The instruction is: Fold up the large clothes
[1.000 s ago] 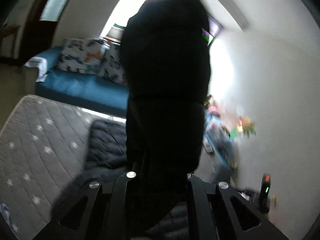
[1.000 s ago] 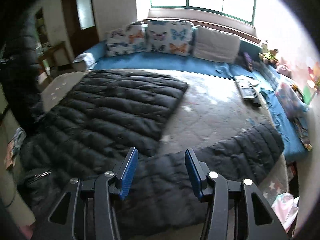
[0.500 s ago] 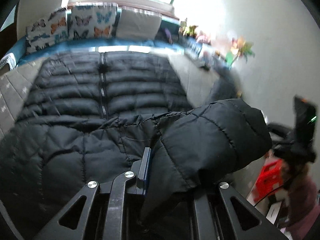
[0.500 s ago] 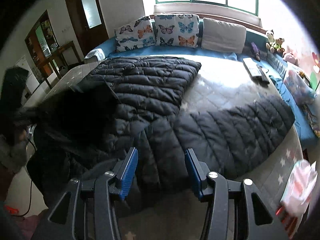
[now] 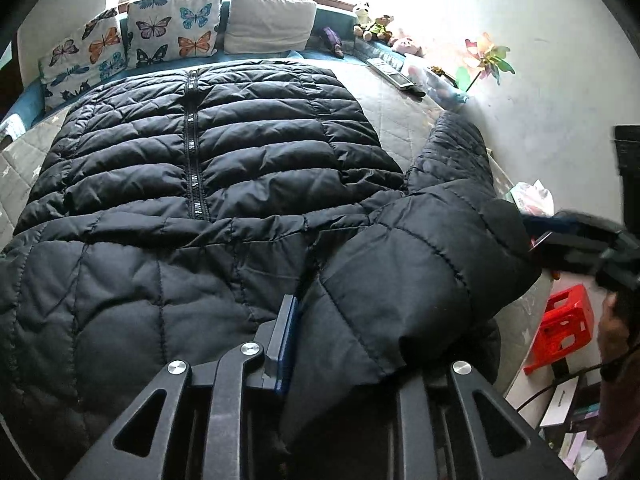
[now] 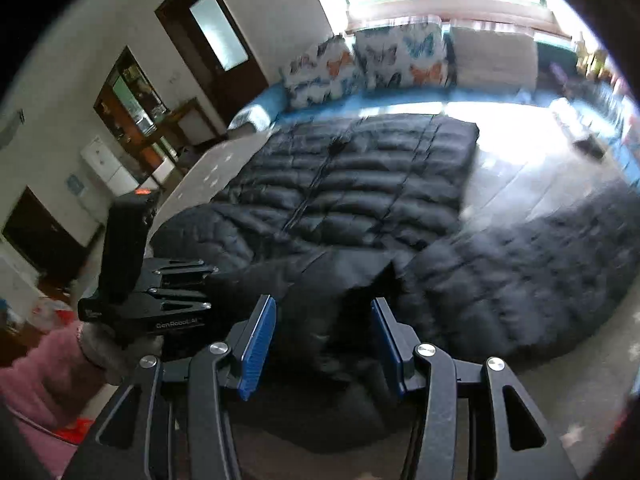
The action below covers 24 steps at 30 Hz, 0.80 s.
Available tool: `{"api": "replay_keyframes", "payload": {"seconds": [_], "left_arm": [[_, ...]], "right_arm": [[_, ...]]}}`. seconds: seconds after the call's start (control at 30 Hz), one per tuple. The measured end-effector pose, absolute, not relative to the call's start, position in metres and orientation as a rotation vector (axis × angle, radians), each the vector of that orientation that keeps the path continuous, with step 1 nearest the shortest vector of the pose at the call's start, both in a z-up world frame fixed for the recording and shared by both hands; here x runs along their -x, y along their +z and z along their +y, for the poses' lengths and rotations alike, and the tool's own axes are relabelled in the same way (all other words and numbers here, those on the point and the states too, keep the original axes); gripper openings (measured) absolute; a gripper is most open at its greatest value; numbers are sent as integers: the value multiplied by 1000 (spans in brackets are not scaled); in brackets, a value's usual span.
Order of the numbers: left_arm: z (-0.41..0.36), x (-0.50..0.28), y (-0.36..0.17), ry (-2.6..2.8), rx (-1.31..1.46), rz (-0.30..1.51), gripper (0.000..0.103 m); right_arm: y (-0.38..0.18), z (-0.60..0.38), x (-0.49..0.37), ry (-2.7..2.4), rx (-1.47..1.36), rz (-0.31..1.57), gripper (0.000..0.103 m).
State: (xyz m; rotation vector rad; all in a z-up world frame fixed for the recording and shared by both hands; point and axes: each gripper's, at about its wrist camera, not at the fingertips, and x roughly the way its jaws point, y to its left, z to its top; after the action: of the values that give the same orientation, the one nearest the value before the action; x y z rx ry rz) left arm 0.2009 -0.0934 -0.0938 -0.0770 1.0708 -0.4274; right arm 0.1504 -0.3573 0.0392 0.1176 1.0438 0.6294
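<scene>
Already my left gripper (image 5: 340, 344) apparently clamps the jacket (image 5: 208, 148) hood; my right gripper (image 6: 322, 336), fingers spread, hovers over it just beside.

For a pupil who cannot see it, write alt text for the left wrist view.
The left gripper is clamped on a sleeve of a black puffer jacket, which lies zipped and flat on a grey quilted bed. Butterfly pillows line the far window.

The black quilted puffer jacket (image 5: 224, 168) covers most of the grey star-patterned mattress (image 5: 396, 108) — bare mattress remains at its right, bounded by the white wall (image 5: 560, 92). Butterfly-print cushions (image 5: 172, 28) block the far edge — a red plastic crate (image 5: 564, 328) stands beside the bed.
</scene>
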Motion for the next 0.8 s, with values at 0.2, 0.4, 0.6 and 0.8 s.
{"api": "replay_keyframes", "payload": {"seconds": [0.2,0.4,0.6,0.8], "left_arm": [[-83,-193,-68,-441,22,1088,36],[-37,-173,-33,-473,74,1056,55],[49,-159,0,-393,214,1005,55],[127,-174,5,-227,246,985,55]], "right_arm": [[17,-342,-150,661,-144,1132,17],[15,-346,-136,612,-60,1142,14],[-40,-354,-136,553,-91,1245,13],[-20,-350,-129,534,6,1247,16]]}}
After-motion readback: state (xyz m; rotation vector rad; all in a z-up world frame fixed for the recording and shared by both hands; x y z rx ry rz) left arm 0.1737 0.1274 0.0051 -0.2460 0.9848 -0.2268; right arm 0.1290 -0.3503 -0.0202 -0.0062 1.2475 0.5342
